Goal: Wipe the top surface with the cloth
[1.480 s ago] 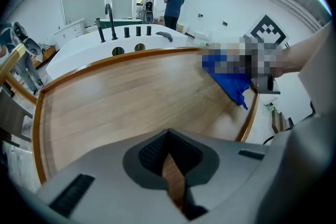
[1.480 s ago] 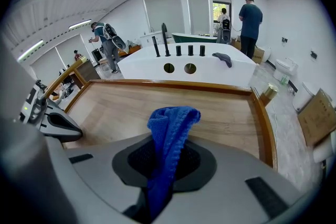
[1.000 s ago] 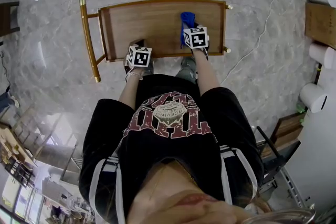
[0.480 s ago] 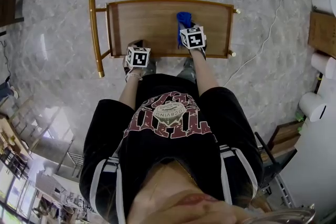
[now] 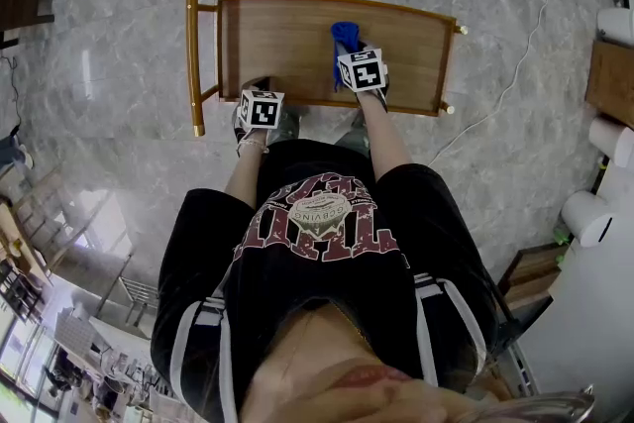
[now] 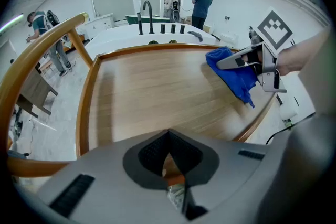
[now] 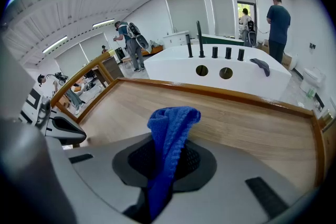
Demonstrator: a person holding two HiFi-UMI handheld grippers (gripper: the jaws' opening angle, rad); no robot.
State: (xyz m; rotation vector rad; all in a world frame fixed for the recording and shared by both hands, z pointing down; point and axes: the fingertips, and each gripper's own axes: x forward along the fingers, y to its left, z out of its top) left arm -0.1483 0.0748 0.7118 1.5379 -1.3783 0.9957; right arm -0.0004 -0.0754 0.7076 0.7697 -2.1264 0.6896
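The top surface is a wooden cart tray [image 5: 287,40] with a raised rim and a gold handle [image 5: 191,54] on its left. A blue cloth [image 5: 344,40] lies bunched on the wood near the tray's middle, and my right gripper [image 5: 349,54] is shut on it. In the right gripper view the cloth [image 7: 170,128] rises from between the jaws of the right gripper [image 7: 168,157] over the tray [image 7: 252,123]. My left gripper [image 5: 260,84] sits at the near rim, jaws together; in its own view the left gripper [image 6: 168,136] holds nothing, with the cloth [image 6: 233,73] off to the right.
A white counter [image 7: 220,73] with black taps stands just beyond the tray's far rim. A cable [image 5: 515,64] trails over the marble floor on the right, near white rolls [image 5: 614,20]. Several people stand far back in the room.
Both grippers have shifted left along the tray; the cloth has gone from right of the middle to about the middle. The cart sits further right in the head view.
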